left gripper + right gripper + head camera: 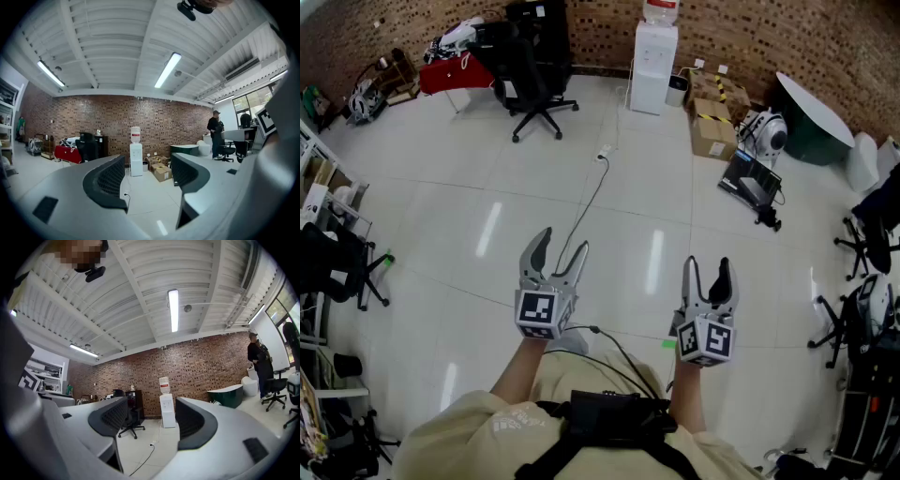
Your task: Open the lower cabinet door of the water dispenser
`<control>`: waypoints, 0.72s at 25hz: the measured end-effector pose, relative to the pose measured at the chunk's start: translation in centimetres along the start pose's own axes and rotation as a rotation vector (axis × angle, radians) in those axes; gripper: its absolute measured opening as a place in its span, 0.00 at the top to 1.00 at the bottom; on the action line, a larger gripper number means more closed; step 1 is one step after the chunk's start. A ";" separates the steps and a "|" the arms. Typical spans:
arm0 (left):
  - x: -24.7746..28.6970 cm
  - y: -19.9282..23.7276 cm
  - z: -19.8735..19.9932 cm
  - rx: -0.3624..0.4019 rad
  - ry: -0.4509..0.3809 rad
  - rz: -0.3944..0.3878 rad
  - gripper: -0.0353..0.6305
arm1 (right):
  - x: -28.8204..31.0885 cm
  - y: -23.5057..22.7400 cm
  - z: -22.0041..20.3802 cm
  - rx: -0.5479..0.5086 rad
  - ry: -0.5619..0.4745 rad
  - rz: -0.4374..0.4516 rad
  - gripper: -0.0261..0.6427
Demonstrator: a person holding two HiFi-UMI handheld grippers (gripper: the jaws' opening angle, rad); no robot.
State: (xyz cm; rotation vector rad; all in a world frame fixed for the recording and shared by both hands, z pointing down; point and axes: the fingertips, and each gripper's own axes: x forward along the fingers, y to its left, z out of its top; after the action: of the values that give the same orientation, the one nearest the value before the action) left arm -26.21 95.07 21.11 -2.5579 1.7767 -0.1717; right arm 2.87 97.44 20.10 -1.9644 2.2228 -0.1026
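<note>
The tall white water dispenser [654, 67], with a bottle on top, stands against the brown brick wall [769, 37]. Its lower cabinet door [650, 94] looks shut, though it is too small to show a handle. The person stands well apart from the dispenser across the pale tiled floor [441, 234], so the door is out of reach. The left gripper [563, 241] and right gripper [708, 265] are held level, side by side, aimed at the dispenser, likely to keep it in line for the approach. Both pairs of jaws stand apart with nothing between them. A black cable [586, 211] trails from near the dispenser toward the person.
</note>
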 end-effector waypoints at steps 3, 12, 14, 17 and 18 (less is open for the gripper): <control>0.3 0.1 -0.3 -0.008 0.014 -0.010 0.50 | 0.5 0.4 -0.3 -0.027 0.026 0.014 0.47; 10.5 2.8 -1.9 -0.060 0.002 -0.064 0.50 | 9.3 2.7 -2.2 -0.036 0.072 0.045 0.47; 14.1 4.4 -2.1 -0.075 -0.001 -0.082 0.50 | 12.9 2.2 -2.3 -0.048 0.082 0.020 0.47; 19.3 7.9 -1.1 -0.091 -0.019 -0.093 0.50 | 19.3 2.4 -1.6 -0.073 0.085 0.017 0.47; 20.9 9.5 -1.1 -0.099 -0.024 -0.088 0.50 | 21.5 3.0 -1.5 -0.082 0.088 0.023 0.47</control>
State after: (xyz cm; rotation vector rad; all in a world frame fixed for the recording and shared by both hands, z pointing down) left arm -27.96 72.18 23.00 -2.6956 1.7077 -0.0549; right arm -2.81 76.49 19.24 -2.0131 2.3398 -0.0984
